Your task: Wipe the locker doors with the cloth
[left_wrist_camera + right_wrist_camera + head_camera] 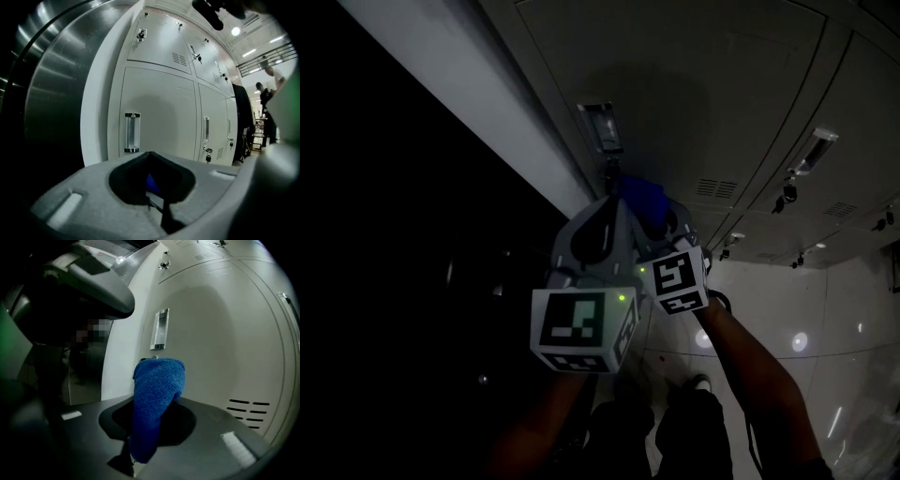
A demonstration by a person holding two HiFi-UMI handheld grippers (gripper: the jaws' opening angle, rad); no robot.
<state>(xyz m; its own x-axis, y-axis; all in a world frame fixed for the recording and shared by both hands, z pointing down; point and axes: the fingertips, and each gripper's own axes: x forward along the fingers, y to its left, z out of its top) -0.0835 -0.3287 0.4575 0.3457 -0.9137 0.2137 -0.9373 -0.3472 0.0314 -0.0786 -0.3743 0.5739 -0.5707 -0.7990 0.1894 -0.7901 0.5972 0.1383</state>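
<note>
**Right claw holds cloth at locker door; wipe not confirmed**

- Right claw [136,453]: clenched on the lower end of the blue cloth [157,394]. The rest of the cloth stands up past the jaws as a loose, rounded wad.
- Left claw [157,206]: jaws drawn together. A sliver of blue shows in its dark recess. Whether it pinches the cloth or only looks past onto it cannot be settled.
- Head view: both claws sit tight side by side, marker cubes [581,328] toward the person, with the cloth poking out ahead of them.
- The cloth's tip lies near the grey locker door [220,333], just under the recessed handle [161,329]. Contact with the door cannot be told.
- Further out: vent slots [246,411] low on the same door, more doors to the right with keys hanging in their locks [140,34], and a dark steel panel [51,93] to the left. The light is poor.

Risks, as judged:
- The grip takes only one end of the cloth. Pressing against the door could fold the wad back or pull it free, so bare jaw would scrape the paint.
- A stroke upward may catch the cloth on the handle's edge.
- A sideways stroke may snag a hanging key.
- The claws are crowded; moving one may knock the other and loosen the hold.
</note>
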